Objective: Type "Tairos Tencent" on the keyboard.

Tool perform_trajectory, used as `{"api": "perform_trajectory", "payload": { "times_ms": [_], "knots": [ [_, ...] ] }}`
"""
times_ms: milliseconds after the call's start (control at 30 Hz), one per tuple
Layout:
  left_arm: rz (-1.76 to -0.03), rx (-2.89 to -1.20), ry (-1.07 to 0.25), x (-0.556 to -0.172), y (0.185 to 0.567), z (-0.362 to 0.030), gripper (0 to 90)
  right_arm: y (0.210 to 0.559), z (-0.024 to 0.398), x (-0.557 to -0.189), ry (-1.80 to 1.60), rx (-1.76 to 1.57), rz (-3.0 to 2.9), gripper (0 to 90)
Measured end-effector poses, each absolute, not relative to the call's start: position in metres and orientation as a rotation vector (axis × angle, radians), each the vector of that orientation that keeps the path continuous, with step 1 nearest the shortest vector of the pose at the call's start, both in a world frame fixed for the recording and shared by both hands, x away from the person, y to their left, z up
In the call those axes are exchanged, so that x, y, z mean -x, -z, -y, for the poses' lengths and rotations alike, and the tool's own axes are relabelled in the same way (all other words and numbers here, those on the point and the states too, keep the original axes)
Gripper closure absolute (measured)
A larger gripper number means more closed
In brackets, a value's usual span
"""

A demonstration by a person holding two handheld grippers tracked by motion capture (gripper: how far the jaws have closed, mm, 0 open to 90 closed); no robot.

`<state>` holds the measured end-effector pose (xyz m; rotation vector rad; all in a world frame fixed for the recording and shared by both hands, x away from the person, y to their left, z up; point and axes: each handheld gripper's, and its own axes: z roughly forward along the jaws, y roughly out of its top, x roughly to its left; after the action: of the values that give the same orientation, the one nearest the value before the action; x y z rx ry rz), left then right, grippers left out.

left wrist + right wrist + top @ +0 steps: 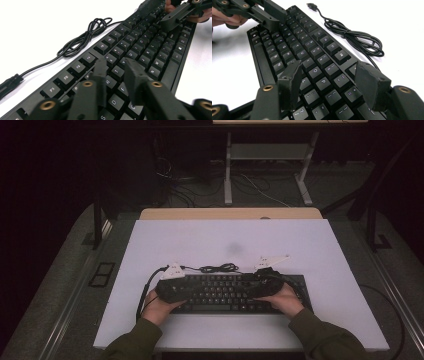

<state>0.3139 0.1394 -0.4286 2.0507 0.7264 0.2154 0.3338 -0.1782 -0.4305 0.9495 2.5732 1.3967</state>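
I am hovering both tools over the black keyboard [235, 294], which is lying under the jaws near the table's [200, 240] front edge. My left gripper [117, 72] is holding its jaws narrowly apart above the R and T keys, pinching nothing. My right gripper [332, 80] is keeping its jaws spread wide over the O and P keys, with the coiled cable [354, 37] lying beyond them.

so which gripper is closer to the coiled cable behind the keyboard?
Left, by a small margin. The left gripper sits over the keyboard's left end, the coiled cable just behind and to its right. The right gripper is over the right half, slightly farther from the coil.
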Motion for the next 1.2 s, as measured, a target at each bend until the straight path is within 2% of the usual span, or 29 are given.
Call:
{"api": "perform_trajectory", "payload": {
  "times_ms": [200,1200],
  "knots": [
    [-0.738,-2.070,-0.199,-0.3172,0.4299,-0.1371,88.2,0.4308,0.1787,-0.3337,-1.397,-0.957,-2.571,38.1],
    [-0.750,-2.132,-0.207,-0.3220,0.4372,-0.1301,88.2,0.4313,0.1770,-0.3339,-1.391,-0.943,-2.576,38.1]
  ]
}}
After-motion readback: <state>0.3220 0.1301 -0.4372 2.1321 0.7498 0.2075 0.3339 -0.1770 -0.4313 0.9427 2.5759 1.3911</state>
